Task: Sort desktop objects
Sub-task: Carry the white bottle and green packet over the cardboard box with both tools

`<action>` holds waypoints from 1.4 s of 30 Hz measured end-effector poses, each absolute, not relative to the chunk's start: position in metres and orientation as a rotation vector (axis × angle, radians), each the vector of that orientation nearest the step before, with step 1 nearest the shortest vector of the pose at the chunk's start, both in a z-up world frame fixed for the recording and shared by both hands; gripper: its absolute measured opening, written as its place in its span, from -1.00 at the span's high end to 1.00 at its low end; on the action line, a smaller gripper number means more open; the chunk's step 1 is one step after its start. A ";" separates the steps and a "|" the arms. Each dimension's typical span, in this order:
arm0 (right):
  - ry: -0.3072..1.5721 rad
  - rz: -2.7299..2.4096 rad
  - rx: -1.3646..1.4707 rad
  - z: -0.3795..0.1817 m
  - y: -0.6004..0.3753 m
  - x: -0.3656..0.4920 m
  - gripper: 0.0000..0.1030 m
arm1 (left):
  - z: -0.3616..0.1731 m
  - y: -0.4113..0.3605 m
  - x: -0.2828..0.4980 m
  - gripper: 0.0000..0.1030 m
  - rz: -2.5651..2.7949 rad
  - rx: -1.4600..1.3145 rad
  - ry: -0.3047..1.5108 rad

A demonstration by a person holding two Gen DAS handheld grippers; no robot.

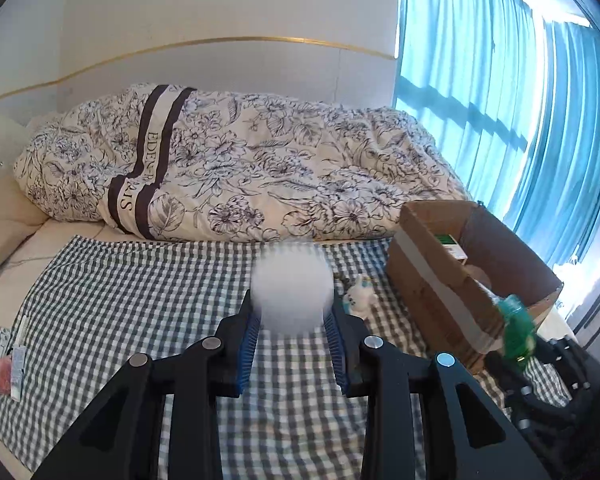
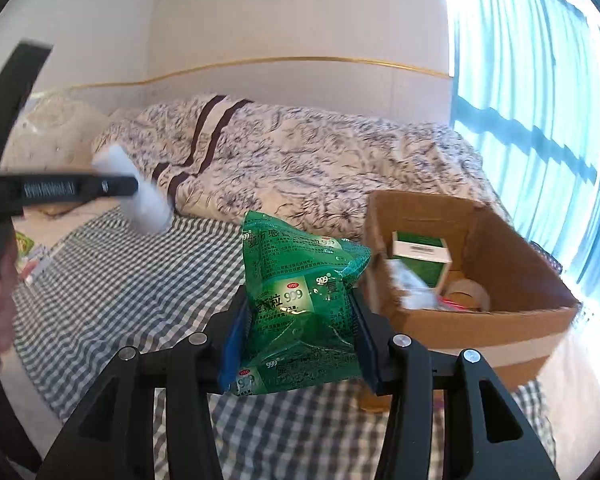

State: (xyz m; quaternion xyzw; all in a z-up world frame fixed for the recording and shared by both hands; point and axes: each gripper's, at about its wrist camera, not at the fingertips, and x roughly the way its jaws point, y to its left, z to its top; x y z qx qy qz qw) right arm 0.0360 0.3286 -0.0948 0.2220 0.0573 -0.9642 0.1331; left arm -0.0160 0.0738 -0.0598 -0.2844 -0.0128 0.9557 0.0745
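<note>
The left tool grips a blurred white roll above the checked cloth on the bed. The right tool clamps a green packet just beside the cardboard box, which holds a green carton and a tape roll (other contents unclear).

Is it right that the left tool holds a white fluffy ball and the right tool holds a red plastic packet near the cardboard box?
Not quite: the right wrist view shows the right tool holding a green plastic packet, not red. The rest stands.
</note>
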 end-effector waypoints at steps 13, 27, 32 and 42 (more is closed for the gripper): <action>0.041 -2.902 0.580 -0.036 0.390 0.063 0.09 | -0.046 0.143 -0.002 0.41 2.770 -0.787 0.005; -0.016 -2.989 0.500 0.005 0.442 0.060 0.09 | -0.018 0.203 -0.008 0.41 2.725 -0.677 0.056; -0.028 -3.005 0.494 0.007 0.455 0.048 0.09 | -0.009 0.220 -0.017 0.42 2.706 -0.647 0.064; -0.039 -3.031 0.516 0.005 0.478 0.022 0.09 | 0.000 0.263 -0.039 0.42 2.647 -0.613 0.102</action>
